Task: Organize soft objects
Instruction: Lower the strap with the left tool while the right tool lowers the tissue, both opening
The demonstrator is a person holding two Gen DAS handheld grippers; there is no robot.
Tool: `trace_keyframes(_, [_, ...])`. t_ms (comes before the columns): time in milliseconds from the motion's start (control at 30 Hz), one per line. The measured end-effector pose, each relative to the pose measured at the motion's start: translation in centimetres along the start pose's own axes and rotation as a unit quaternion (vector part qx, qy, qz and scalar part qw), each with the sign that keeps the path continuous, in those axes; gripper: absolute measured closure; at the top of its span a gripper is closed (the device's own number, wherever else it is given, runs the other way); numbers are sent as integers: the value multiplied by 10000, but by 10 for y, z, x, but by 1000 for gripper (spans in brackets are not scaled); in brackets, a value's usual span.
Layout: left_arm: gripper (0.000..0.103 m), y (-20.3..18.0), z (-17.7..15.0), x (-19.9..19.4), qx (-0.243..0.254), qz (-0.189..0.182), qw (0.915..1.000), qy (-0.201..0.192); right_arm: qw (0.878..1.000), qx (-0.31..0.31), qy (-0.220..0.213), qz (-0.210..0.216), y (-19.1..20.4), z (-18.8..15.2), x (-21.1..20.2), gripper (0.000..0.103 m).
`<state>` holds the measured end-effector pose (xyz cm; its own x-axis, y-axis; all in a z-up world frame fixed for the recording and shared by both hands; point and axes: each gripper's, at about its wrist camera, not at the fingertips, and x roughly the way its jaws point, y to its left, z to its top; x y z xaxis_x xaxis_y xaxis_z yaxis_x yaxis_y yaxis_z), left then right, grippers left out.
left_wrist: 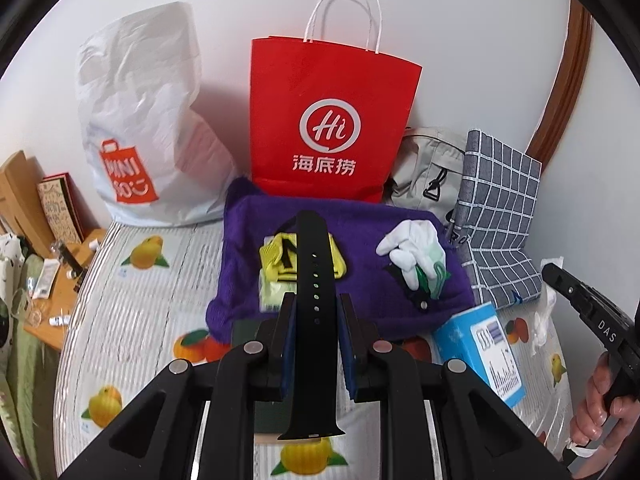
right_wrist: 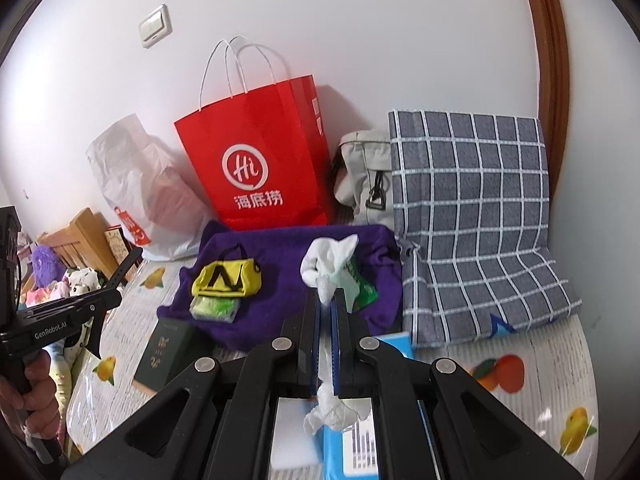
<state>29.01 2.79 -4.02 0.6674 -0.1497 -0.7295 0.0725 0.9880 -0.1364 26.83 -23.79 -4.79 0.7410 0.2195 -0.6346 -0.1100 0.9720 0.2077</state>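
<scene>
My left gripper point(left_wrist: 316, 304) is shut on a black watch strap point(left_wrist: 314, 280) and holds it upright above the near edge of a purple towel point(left_wrist: 360, 248). On the towel lie a yellow and black pouch point(left_wrist: 280, 258), a white glove point(left_wrist: 412, 246) and a green packet under the glove. My right gripper point(right_wrist: 328, 296) is shut on a white crumpled tissue point(right_wrist: 326, 290) over the towel's point(right_wrist: 280, 280) near right edge, just in front of the white glove point(right_wrist: 326, 258). The yellow pouch point(right_wrist: 226, 280) lies to its left.
A red paper bag point(left_wrist: 328, 120), a white plastic bag point(left_wrist: 136, 128), a beige backpack point(left_wrist: 428, 168) and a grey checked cushion point(right_wrist: 472, 208) stand along the wall. A blue box point(left_wrist: 480, 348) and a dark green box point(right_wrist: 164, 356) lie on the fruit-print cover.
</scene>
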Motion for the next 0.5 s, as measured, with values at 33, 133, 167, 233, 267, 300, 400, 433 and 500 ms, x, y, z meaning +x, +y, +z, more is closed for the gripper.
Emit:
trace_keyframes(33, [84, -1, 3, 2, 9, 2, 10000, -5, 10000, 10, -7, 6, 0, 3, 3, 98])
trace_keyframes(133, [84, -1, 15, 11, -27, -12, 10000, -31, 10000, 24, -23, 46, -1, 11, 12, 98])
trace_keyframes(167, [84, -1, 17, 13, -42, -25, 10000, -36, 10000, 28, -16, 52, -1, 13, 15, 98])
trace_keyframes(233, [84, 0, 22, 21, -80, -54, 10000, -21, 9999, 106, -11, 73, -3, 17, 22, 98])
trace_keyframes(267, [84, 0, 24, 24, -91, -61, 9999, -11, 9998, 142, 3, 100, -4, 19, 26, 98])
trace_keyframes(300, [84, 1, 26, 27, -103, -69, 9999, 1, 9998, 168, 23, 123, -5, 22, 31, 98])
trace_keyframes(400, [84, 5, 32, 39, -178, -119, 9998, 51, 9998, 156, 69, 86, -6, 29, 44, 98])
trace_keyframes(433, [84, 7, 35, 43, -209, -102, 9997, 50, 9998, 144, 75, 66, -6, 31, 47, 98])
trace_keyframes(500, [84, 9, 40, 51, -258, -50, 9996, 69, 9998, 150, 106, 53, -8, 37, 56, 98])
